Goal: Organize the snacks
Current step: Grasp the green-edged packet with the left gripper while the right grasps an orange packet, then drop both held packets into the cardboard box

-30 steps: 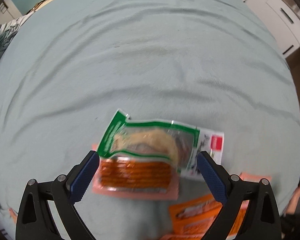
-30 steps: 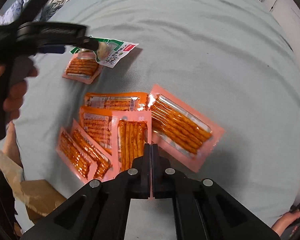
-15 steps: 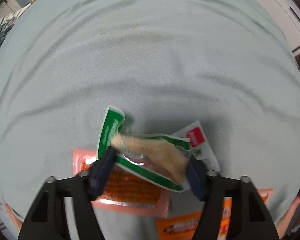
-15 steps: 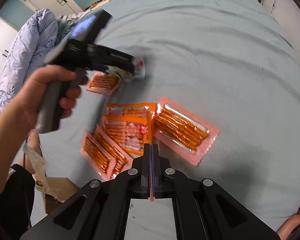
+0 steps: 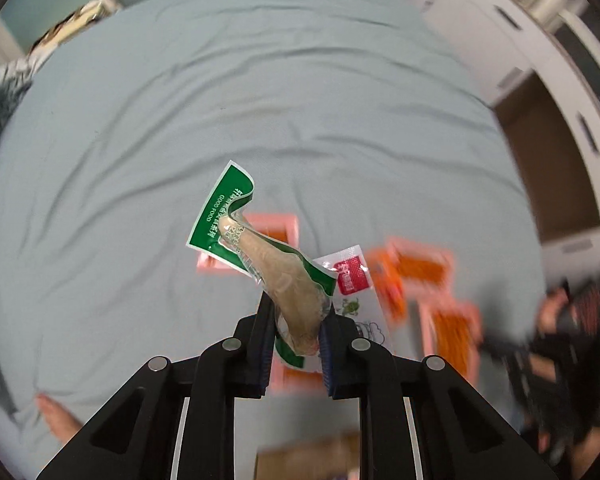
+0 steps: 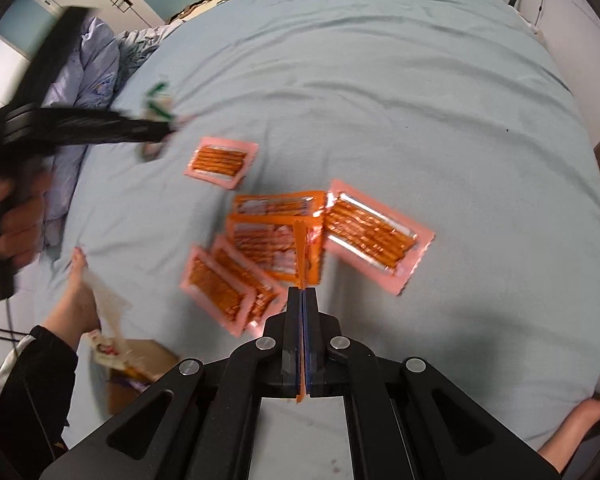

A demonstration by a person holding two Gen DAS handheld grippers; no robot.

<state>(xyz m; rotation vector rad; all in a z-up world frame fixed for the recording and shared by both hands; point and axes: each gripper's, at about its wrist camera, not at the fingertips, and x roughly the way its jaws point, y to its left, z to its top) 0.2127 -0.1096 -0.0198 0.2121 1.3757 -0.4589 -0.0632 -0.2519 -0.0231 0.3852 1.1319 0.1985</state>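
**Ana:** Pale blue-grey bedsheet (image 6: 380,80) fills the room's middle, wrinkled and soft, with white cupboards at the edge. On it lies a loose cluster of pink-and-orange plastic snack packets (image 6: 284,236), some overlapping, one apart.

**Ben:** And the left gripper (image 5: 296,344)?

**Ana:** Its jaws have just been closing and now pinch the green-and-clear vacuum pouch holding a pale drumstick-shaped snack (image 5: 276,276), held clear above the sheet. The grip sits at the pouch's lower end only, so most of it stands free and twisted. A quick swing could let it pivot or slide out.

**Ben:** The right gripper (image 6: 302,360)?

**Ana:** Jaws fully together on the thin edge of an orange flat sachet (image 6: 306,256), which hangs edge-on over the cluster. That sliver of film is the weaker hold, likely to slip.

**Ben:** Anything smaller?

**Ana:** A cardboard box (image 6: 140,364) beside the bed looks like the destination; a dropped packet may miss it.
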